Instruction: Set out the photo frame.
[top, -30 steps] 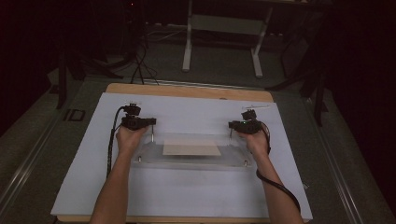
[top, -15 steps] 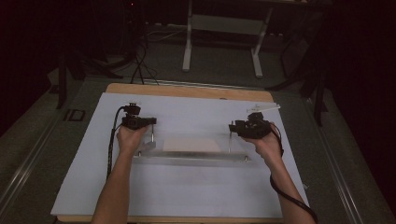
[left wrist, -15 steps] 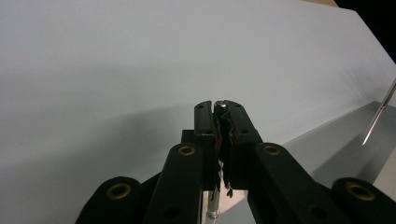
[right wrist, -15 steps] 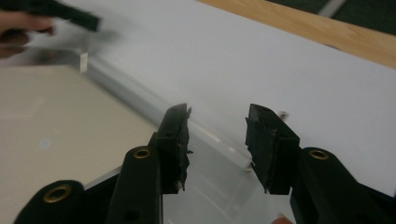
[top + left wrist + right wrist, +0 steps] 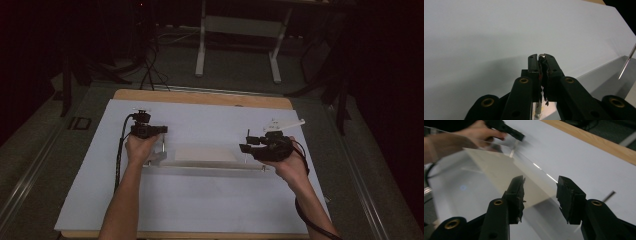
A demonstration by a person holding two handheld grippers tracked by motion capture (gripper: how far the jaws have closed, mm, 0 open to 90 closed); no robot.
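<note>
At the near edge of the tabletop (image 5: 200, 97), seen from the high view: two forearms coming in over a white sheet (image 5: 200, 200) that covers nearly all of the wood

Just beyond the forearms, lying flat and crosswise on that sheet: a clear panel (image 5: 210, 167), long side toward the person, with a pale beige sheet (image 5: 205, 153) at its middle; whether under or inside the panel, cannot tell

At the panel's left end: left hand (image 5: 140, 150) wrapped round the left gripper (image 5: 161, 131), cable trailing back along the forearm. Seen along its own jaws in the left gripper view: left gripper (image 5: 541, 57) closed tight on a thin metal pin (image 5: 542, 55), pin upright between the pads, its top just showing above the jaw tips

At the panel's right end: right hand (image 5: 287, 162) raised off the sheet, right gripper (image 5: 242, 147) pointing left toward the panel, grey plate on top. Seen in the right gripper view: right gripper (image 5: 540, 182) with jaws fairly wide, just been opening, nothing between the pads, clear panel (image 5: 474, 195) and beige sheet (image 5: 499, 162) below and ahead of them, touching neither

Farther off in that same view: the left hand (image 5: 479, 132) at the panel's far end

Beyond the white sheet: a bare strip of wooden tabletop, then dark floor with a pale metal stand (image 5: 237, 30)
</note>
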